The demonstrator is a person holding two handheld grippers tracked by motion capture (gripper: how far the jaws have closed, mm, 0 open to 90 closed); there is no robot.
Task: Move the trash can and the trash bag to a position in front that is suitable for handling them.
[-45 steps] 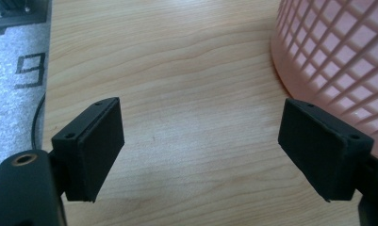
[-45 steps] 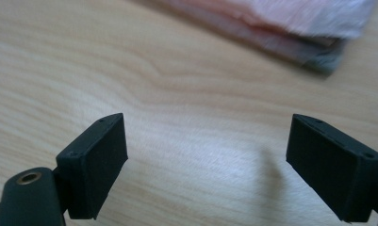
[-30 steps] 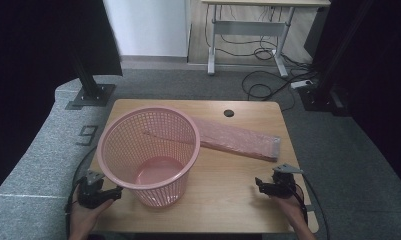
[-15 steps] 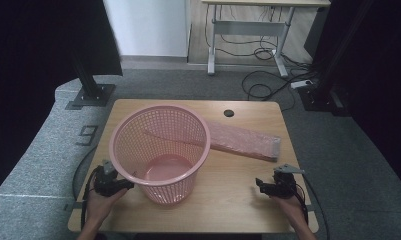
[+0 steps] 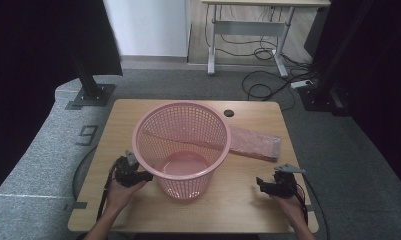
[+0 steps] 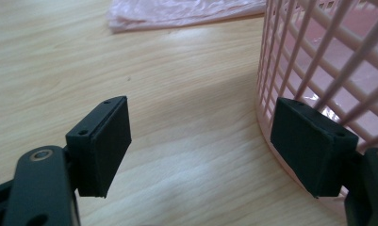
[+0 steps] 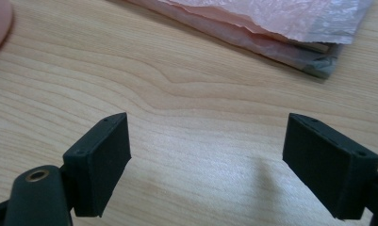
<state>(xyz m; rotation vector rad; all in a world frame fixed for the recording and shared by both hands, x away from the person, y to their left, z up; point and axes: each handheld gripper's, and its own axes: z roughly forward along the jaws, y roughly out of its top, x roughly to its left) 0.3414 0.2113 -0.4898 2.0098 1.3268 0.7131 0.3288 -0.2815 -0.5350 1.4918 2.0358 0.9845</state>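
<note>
Legibly, "9" (image 5: 88, 135) beside table (image 5: 248, 200)

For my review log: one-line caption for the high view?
Pink basket on a wooden table, open left gripper beside it.

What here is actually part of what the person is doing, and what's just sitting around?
Likely in use:
- pink basket, left tongs open beside its wall
- flat pack of pink bags behind it
- right tongs, open over bare wood

Just lying about:
- desk frame and floor cables beyond the table
</note>
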